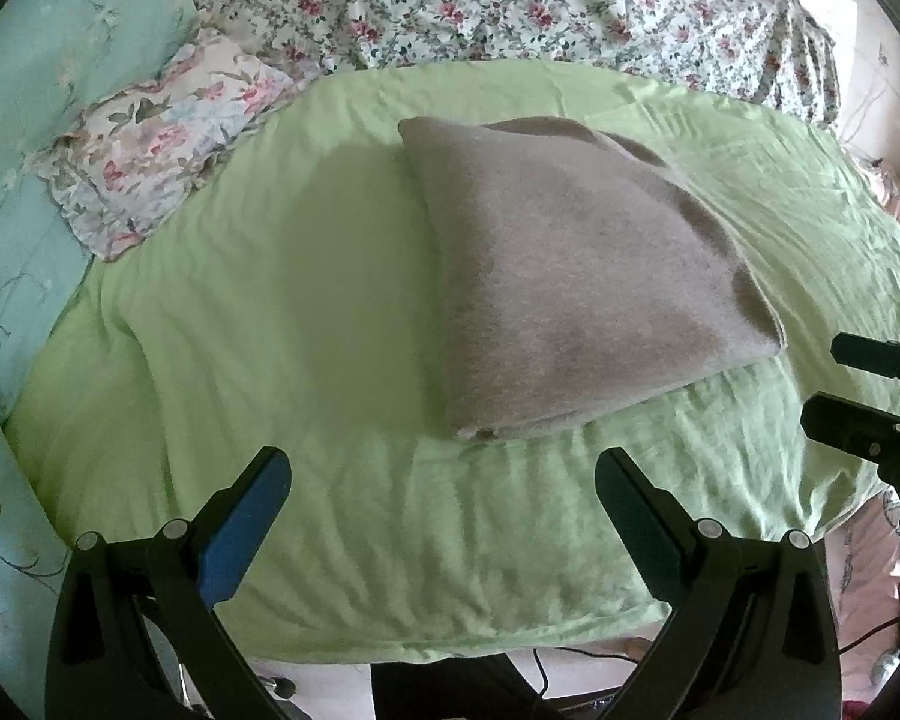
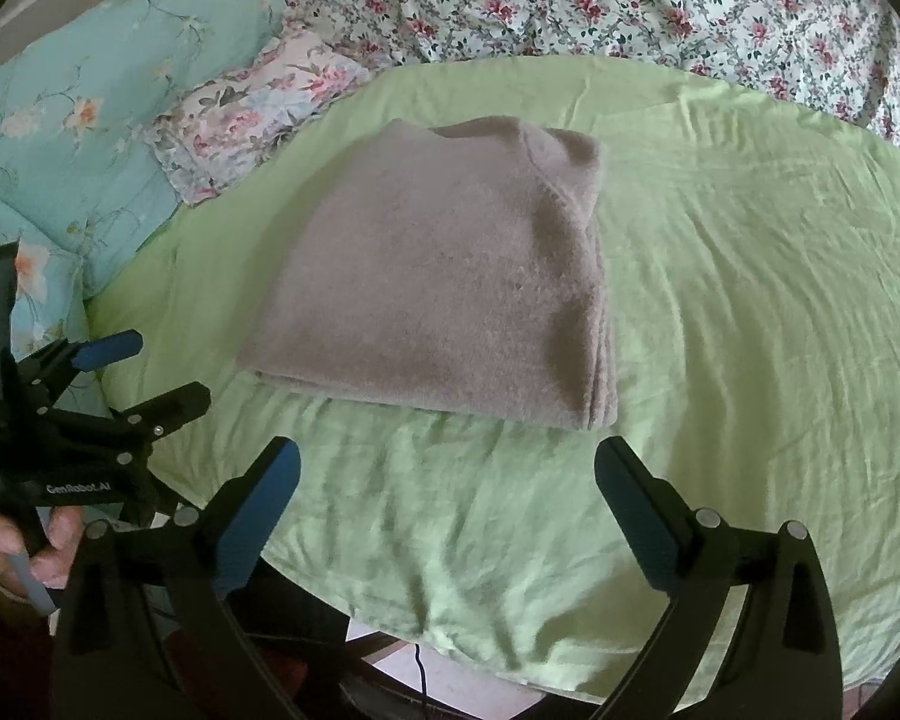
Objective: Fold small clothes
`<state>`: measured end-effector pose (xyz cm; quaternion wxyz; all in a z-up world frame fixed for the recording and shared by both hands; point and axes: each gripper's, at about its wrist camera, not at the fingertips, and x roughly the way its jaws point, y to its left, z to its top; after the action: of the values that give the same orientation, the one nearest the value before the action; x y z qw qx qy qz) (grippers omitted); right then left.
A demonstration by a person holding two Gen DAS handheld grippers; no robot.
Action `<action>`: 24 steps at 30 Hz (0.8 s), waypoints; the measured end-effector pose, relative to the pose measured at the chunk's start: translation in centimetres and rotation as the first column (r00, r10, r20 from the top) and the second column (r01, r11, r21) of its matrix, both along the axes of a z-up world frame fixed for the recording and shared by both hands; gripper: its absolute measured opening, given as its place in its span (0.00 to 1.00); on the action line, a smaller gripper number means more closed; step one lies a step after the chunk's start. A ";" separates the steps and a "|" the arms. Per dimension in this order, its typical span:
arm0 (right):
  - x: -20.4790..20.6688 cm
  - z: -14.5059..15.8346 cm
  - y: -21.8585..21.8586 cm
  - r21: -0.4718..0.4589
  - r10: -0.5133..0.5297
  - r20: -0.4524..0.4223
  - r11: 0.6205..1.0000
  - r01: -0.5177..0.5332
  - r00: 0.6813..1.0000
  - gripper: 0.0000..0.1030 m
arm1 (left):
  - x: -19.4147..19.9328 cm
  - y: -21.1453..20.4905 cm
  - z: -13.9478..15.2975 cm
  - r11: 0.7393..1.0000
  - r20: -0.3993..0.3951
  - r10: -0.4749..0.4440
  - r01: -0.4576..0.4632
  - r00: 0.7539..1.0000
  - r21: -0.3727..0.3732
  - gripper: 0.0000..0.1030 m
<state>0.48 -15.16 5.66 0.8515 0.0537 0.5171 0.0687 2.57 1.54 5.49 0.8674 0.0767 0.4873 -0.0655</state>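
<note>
A grey garment (image 1: 570, 276) lies folded into a thick rectangle on the green sheet (image 1: 270, 330). In the left wrist view my left gripper (image 1: 444, 462) is open just short of the garment's near edge, with nothing between its blue pads. My right gripper (image 1: 825, 381) shows at the right edge, also open. From the right wrist, the folded grey garment (image 2: 438, 282) sits ahead of my open right gripper (image 2: 447, 450), which is empty and clear of the cloth. My left gripper (image 2: 168, 366) stands open at the left, held by a hand (image 2: 48, 540).
A white floral bedspread (image 1: 510, 0) lies bunched behind the green sheet (image 2: 750, 300). To the left are a teal floral quilt (image 2: 90, 90) and a small floral pillow (image 2: 252, 114). The sheet's near edge drops off below the grippers, with a cable (image 2: 420, 672) on the floor.
</note>
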 end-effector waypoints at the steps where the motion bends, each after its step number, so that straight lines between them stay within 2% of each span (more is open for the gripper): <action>1: 0.0 0.0 0.0 0.000 0.000 0.000 1.000 0.000 1.000 0.96 | 0.1 0.1 0.1 1.000 0.001 0.003 -0.003 1.000 0.001 0.99; 14: 1.6 2.1 -0.6 -0.030 0.041 0.049 0.999 -0.039 0.998 0.99 | 1.2 0.8 3.4 1.000 0.077 0.011 -0.009 0.997 -0.015 0.99; 24: 2.2 1.5 -0.8 -0.033 0.043 0.031 0.999 -0.042 0.999 0.99 | 1.8 0.4 3.0 1.000 0.072 0.011 -0.010 0.997 -0.012 0.99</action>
<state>2.68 -15.97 7.21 0.8587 0.0276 0.5055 0.0791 4.37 1.97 8.50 0.8852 0.0715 0.4557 -0.0609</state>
